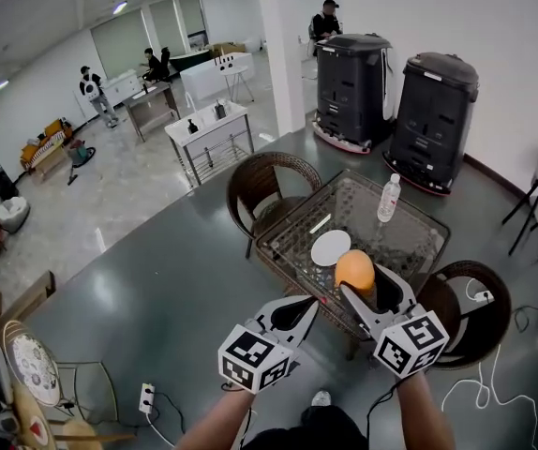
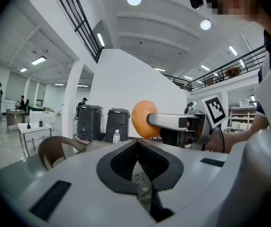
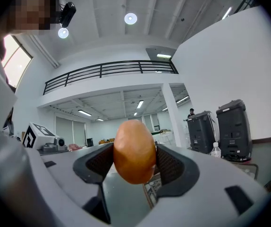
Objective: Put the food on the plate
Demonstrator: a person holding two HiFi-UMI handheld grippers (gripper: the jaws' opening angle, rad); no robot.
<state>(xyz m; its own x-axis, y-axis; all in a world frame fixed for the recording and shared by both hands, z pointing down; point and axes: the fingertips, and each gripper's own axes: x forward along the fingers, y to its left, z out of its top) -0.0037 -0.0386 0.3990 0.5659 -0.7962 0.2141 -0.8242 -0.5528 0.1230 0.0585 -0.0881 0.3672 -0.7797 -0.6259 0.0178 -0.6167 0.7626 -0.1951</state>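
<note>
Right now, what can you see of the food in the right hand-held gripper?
The food is one smooth, egg-shaped piece, orange-brown and slightly glossy, whole and unmarked. It stands upright, clamped at its sides by the right hand-held gripper, with its top and bottom sticking out. Nothing else touches it. It is held in the air. In the head view it shows just this side of the white plate, not on it.

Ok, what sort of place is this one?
Likely a big open lab or office hall, not a home: a mezzanine railing, white work tables on a polished floor, and two tall black machines by the wall.
</note>
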